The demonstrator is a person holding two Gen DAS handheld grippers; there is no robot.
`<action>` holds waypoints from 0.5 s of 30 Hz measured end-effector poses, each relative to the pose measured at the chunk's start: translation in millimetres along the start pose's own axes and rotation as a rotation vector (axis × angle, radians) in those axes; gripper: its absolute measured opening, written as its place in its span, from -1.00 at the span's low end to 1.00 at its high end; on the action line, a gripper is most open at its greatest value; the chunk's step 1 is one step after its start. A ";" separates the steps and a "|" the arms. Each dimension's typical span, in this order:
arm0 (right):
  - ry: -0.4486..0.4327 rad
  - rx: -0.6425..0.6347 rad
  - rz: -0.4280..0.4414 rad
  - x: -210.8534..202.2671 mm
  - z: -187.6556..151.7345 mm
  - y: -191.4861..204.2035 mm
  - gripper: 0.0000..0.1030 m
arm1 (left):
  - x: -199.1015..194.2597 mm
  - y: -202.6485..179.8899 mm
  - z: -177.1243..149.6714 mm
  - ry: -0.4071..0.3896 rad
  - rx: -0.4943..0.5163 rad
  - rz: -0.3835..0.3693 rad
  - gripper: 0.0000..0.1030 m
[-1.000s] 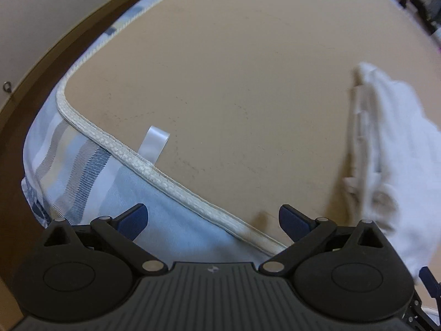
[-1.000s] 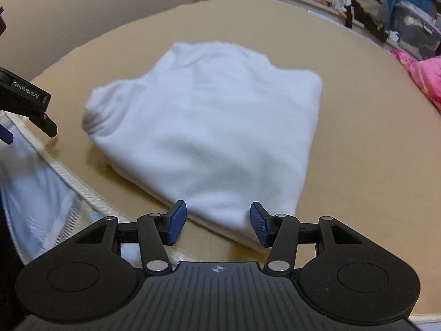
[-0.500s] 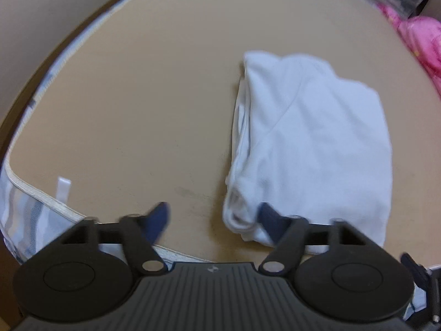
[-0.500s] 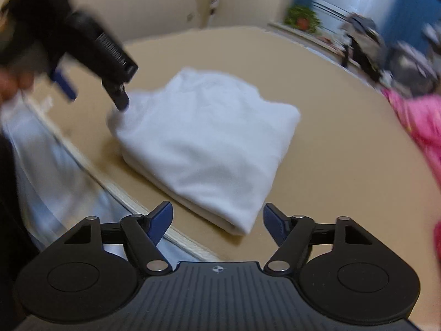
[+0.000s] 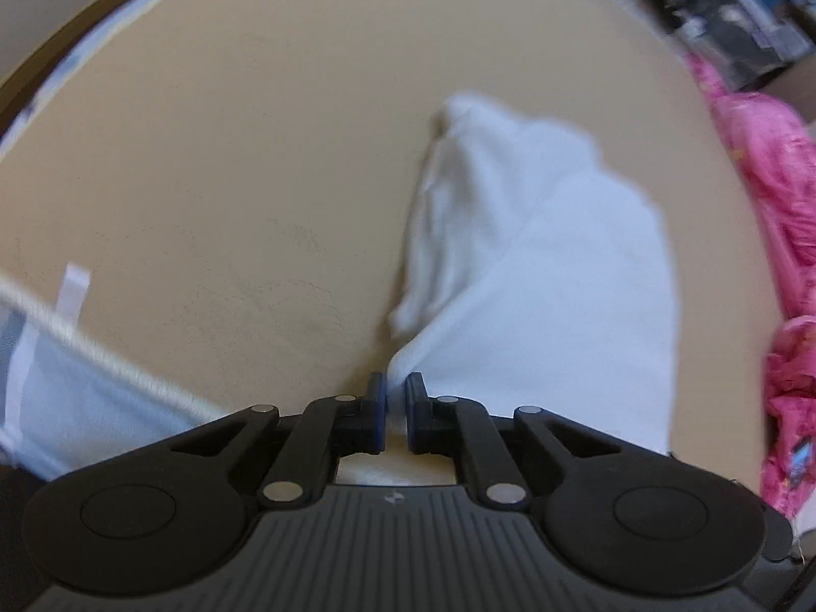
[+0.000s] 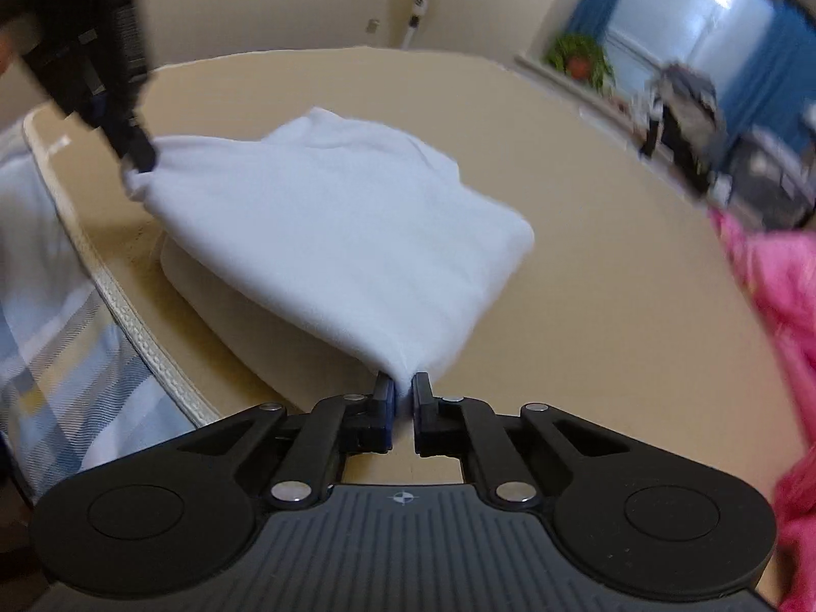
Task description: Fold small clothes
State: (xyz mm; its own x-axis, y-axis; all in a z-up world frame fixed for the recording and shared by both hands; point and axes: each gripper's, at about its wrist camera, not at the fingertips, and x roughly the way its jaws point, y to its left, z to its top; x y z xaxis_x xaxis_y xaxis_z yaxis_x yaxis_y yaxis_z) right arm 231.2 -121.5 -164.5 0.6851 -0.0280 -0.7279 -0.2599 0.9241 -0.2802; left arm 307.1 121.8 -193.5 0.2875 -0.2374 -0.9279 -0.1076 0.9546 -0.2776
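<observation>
A tan mattress top [image 6: 637, 265] with pale piping along its edge fills both views, with a striped sheet [image 6: 46, 306] hanging below that edge and a window with blue curtains [image 6: 760, 51] at the far side of the room. The left gripper [image 5: 397, 395] has just been closing, and its fingers [image 5: 375, 408] now pinch a near corner of the white garment [image 5: 551, 296] between their blue pads. The right gripper [image 6: 403, 398] has likewise just been closing, and its fingers [image 6: 423, 408] clamp another corner of the same white garment [image 6: 347, 234]. In the right wrist view the top layer of the cloth is stretched between the two gripped corners and lifted off the folded layers beneath it, which lie on the mattress near its piped edge. A heap of pink fabric [image 5: 765, 194] lies on the mattress to the right of the garment, apart from it. A potted plant [image 6: 579, 58] stands on the window sill.
</observation>
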 end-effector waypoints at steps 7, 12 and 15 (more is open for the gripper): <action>0.056 -0.017 0.033 24.7 -17.6 6.9 -0.57 | 18.5 26.8 -6.7 0.030 -0.059 0.103 -0.81; 0.043 0.111 0.063 -18.9 -22.6 -6.8 0.04 | -33.9 16.5 -23.7 -0.113 0.041 0.149 0.74; -0.009 0.181 0.062 -62.4 -29.8 -10.4 0.24 | -63.3 2.0 -49.0 -0.208 0.092 0.198 0.83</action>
State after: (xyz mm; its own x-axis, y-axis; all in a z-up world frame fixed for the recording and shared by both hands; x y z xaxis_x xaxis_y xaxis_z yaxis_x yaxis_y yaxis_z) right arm 170.8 -140.7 -134.8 0.6779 0.0339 -0.7344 -0.1759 0.9774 -0.1172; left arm 242.0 129.9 -147.5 0.4589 -0.0122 -0.8884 -0.0972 0.9932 -0.0638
